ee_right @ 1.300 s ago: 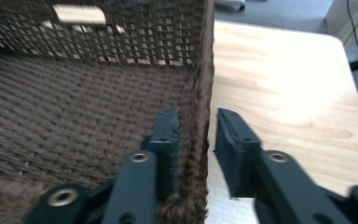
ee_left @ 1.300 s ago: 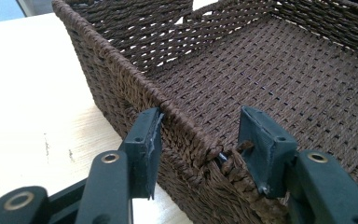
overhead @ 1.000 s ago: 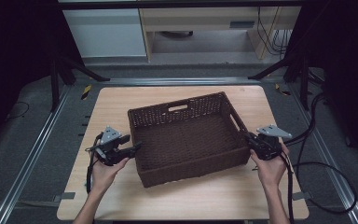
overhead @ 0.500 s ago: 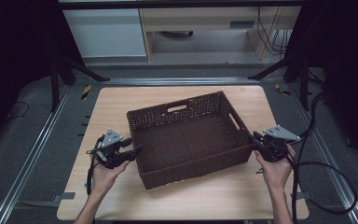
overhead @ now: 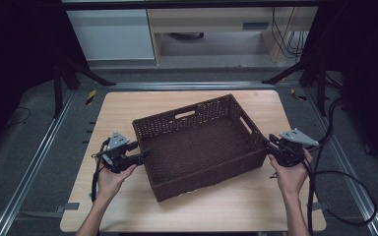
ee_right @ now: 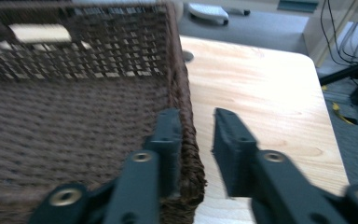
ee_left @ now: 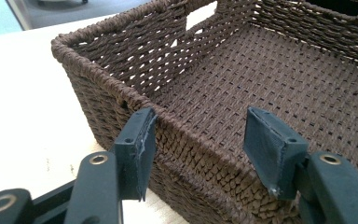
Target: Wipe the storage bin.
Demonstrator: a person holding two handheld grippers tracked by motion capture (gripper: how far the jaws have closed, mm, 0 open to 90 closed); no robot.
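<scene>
High view: rectangular dark-brown woven basket (overhead: 202, 142), long axis slanting far-right. Left gripper (overhead: 140, 153) gapes astride its rim; right gripper (overhead: 270, 147), just opening, straddles the opposite wall.

Lab recording rig, black curtains (overhead: 10, 73), floor rails (overhead: 34, 162) (aluminium), trailing cables (overhead: 344, 187)

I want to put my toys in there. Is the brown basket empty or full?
Empty. The basket shows only its bare woven bottom in the high view and both gripper views.
</scene>
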